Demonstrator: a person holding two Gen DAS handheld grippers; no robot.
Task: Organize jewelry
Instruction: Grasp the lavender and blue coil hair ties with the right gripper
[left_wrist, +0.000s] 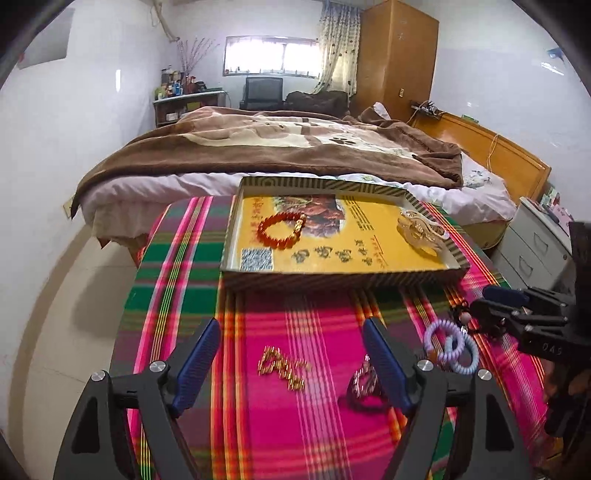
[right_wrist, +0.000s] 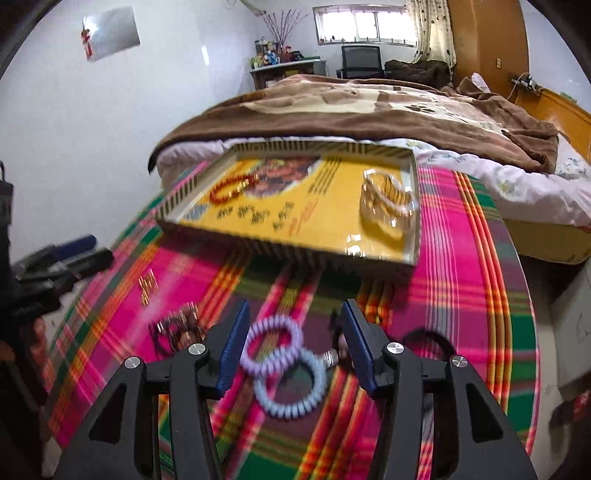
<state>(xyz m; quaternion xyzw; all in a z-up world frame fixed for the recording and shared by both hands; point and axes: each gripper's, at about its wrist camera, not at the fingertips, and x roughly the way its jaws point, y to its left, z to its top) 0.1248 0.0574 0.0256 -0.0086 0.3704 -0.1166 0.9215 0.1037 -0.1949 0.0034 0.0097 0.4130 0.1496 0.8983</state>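
Note:
A shallow yellow box tray (left_wrist: 369, 273) (right_wrist: 258, 243) sits on the plaid cloth; in it lie a red bead bracelet (left_wrist: 280, 230) (right_wrist: 231, 190) and a clear gold hair claw (left_wrist: 421, 230) (right_wrist: 386, 206). My left gripper (left_wrist: 291, 350) is open above a gold chain (left_wrist: 284, 367) (right_wrist: 147, 286), with a dark beaded piece (left_wrist: 364, 384) (right_wrist: 177, 328) by its right finger. My right gripper (right_wrist: 291, 341) (left_wrist: 480, 306) is open around two spiral hair ties, purple (right_wrist: 271, 349) (left_wrist: 439, 336) and blue (right_wrist: 291, 387) (left_wrist: 461, 356). A small dark item (right_wrist: 334, 347) lies by its right finger.
The plaid-covered table (left_wrist: 314, 424) (right_wrist: 461, 295) stands against a bed with a brown blanket (left_wrist: 277, 144) (right_wrist: 369, 107). A white drawer cabinet (left_wrist: 535, 243) is at the right. The floor (left_wrist: 66, 295) drops off at the left.

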